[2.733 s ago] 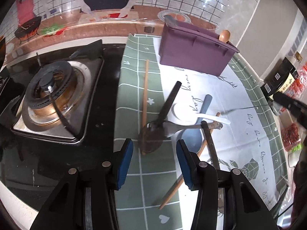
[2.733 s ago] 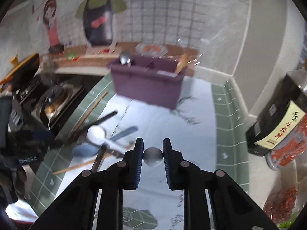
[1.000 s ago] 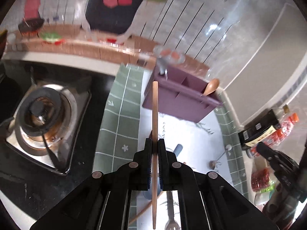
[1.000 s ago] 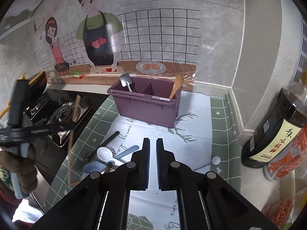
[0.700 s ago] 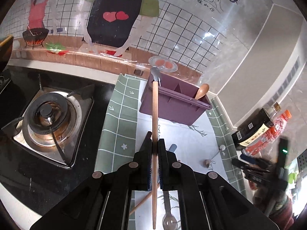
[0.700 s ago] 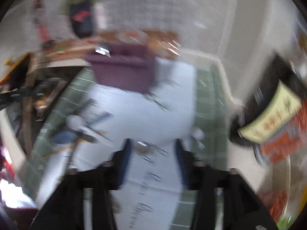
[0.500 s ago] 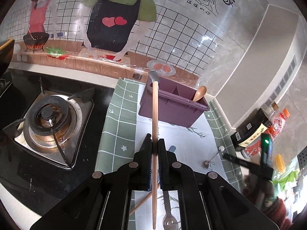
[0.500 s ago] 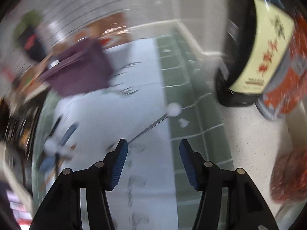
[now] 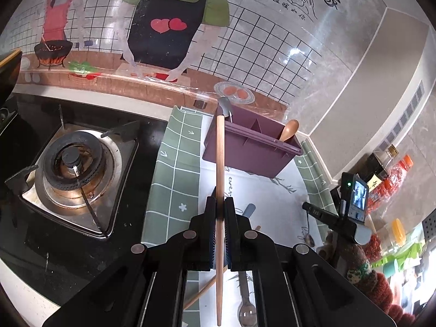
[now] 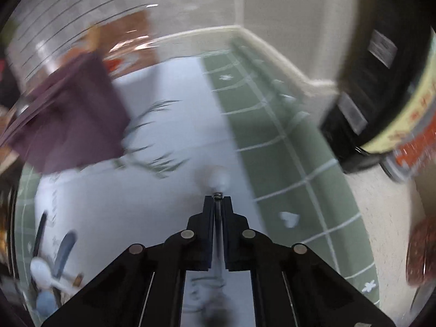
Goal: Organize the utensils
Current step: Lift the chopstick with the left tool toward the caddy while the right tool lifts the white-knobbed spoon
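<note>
The chopstick [image 9: 219,163] is a long pale wooden stick pinched between the closed fingers of the left gripper [image 9: 220,212]. Its long axis runs straight ahead along the fingers, far tip pointing away toward the purple bin [image 9: 253,147] and near end reaching back under the gripper body. The far tip overlaps the near left corner of the bin in this view, just below a grey utensil head [image 9: 225,106] sticking up from the bin; whether the tip touches the bin cannot be told. A wooden spoon [image 9: 288,130] leans in the bin's right compartment.

Below and just right of the left gripper, more utensils lie on the green and white mat [image 9: 174,179], mostly hidden by the gripper: a blue handle [image 9: 248,209], a second wooden stick [image 9: 203,291] lying on a slant, and a metal spoon bowl [image 9: 245,313] near the bottom edge.

The right gripper [image 10: 218,204] has its fingers drawn in on a thin metal handle that runs back between them. A small metal spoon [image 10: 216,178] shows its pale round bowl just past the fingertips, pointing forward. This view is heavily blurred, so the handle's full length is hard to make out. Ahead to its left is the smeared purple bin [image 10: 73,111]; to its right a dark bottle [image 10: 381,81], cut off by the frame. Low to the left are a white spoon [image 10: 41,268] and blue utensils, indistinct.
</note>
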